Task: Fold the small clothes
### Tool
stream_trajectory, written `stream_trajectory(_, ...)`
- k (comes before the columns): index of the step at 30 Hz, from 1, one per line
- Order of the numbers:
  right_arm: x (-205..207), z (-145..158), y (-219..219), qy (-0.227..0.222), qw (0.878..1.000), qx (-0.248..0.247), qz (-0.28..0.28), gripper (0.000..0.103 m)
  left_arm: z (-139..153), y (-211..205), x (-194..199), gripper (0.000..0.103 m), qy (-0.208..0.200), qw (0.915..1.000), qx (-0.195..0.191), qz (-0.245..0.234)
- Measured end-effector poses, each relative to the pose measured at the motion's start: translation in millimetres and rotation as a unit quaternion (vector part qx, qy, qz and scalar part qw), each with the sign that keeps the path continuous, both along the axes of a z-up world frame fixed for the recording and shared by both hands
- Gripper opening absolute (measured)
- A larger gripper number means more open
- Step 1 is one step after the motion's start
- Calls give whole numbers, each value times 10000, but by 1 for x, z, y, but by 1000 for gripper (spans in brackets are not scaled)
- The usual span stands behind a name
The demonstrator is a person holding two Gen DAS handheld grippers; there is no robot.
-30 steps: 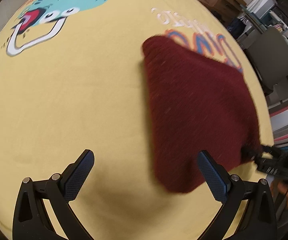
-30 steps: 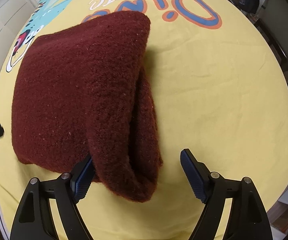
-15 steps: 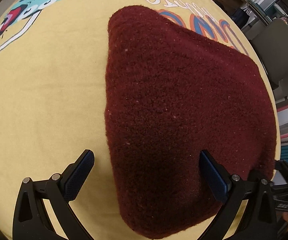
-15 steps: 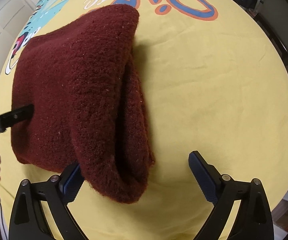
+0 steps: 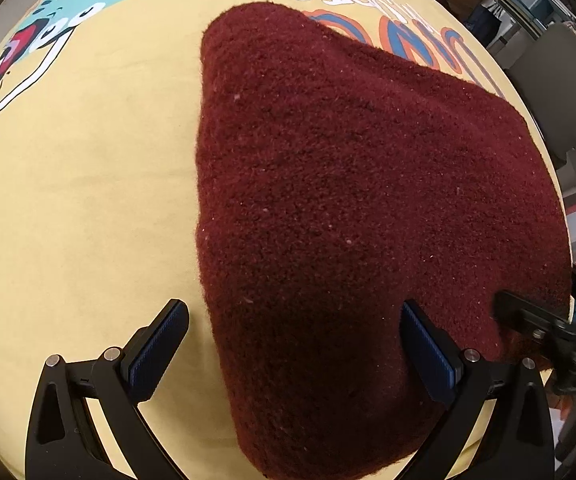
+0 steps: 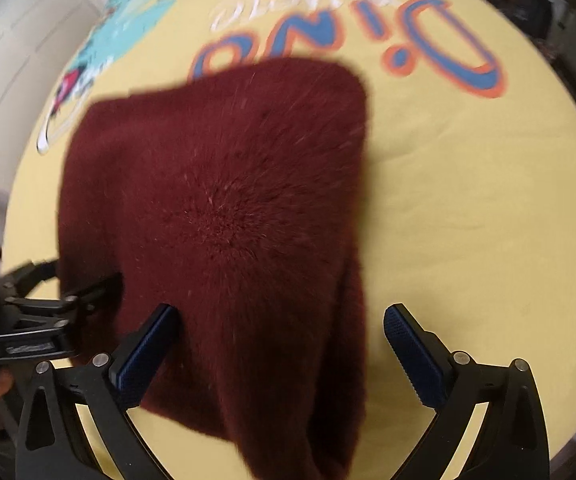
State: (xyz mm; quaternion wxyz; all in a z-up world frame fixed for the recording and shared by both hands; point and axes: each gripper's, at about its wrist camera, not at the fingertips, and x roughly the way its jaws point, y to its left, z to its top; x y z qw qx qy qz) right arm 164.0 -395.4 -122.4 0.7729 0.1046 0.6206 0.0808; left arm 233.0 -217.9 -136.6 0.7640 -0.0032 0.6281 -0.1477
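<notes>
Left gripper [image 5: 293, 354] spread wide and empty, straddling the near left edge of the maroon knit garment [image 5: 359, 200], which lies folded on the yellow printed cloth [image 5: 80, 200] over the tabletop. Right gripper [image 6: 280, 344] opening, pads clear of the fold's near right edge between them. Probably a fold just laid and let go; next, likely flattening or another fold from a fresh edge grip.

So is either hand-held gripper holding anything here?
Nothing is held. The dark red fleece garment lies between both open pairs of jaws, right hand-held gripper opening, left hand-held gripper wide.
</notes>
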Motion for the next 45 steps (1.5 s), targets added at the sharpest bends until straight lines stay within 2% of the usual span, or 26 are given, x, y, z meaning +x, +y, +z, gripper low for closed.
stream_trajectory(4,6,-22,-9,66,9983,564,-161,102,-4,3,0,103,59,9999,-112,71)
stream_trajectory(13,-8,-40,-18,151,9931,1116,-327,102,-9,4,1,102,132,9992,-377,38)
stream_trajectory(14,-8,-42,-19,242,9919,1191,-361,101,-10,5,2,98,169,9986,-490,39)
stream_trajectory(15,-7,-43,-19,282,9910,1250,-386,94,-10,6,2,88,186,9979,-623,17)
stream_trajectory(16,-8,-41,-19,274,9890,1402,-386,82,-9,7,2,81,202,9969,-757,-7)
stream_trajectory(17,-9,-39,-18,244,9877,1496,-392,78,-7,7,1,76,212,9964,-825,-10)
stream_trajectory(19,-12,-35,-15,176,9891,1409,-387,71,-2,3,0,68,146,9969,-754,-153)
stream_trajectory(21,-16,-32,-14,169,9882,1448,-479,63,4,1,0,54,95,9964,-811,-238)
stream_trajectory(24,-22,-22,-9,28,9881,1409,-623,51,15,-1,-3,47,-27,9963,-782,-350)
stream_trajectory(26,-28,-7,-3,-104,9901,1230,-668,47,25,0,-3,45,-118,9955,-845,-401)
stream_trajectory(28,-34,10,2,-263,9917,1097,-609,45,40,8,-4,44,-182,9933,-1067,-407)
stream_trajectory(32,-40,48,6,-600,9888,1220,-610,44,77,35,-9,44,-505,9888,-1322,-465)
stream_trajectory(36,-49,80,29,-890,9885,1148,-419,44,104,69,-19,44,-800,9860,-1375,-496)
stream_trajectory(40,-55,98,65,-1087,9885,1036,-162,45,106,98,-27,44,-946,9859,-1335,-358)
stream_trajectory(45,-42,80,120,-993,9902,974,134,45,86,136,-40,44,-914,9891,-1151,-130)
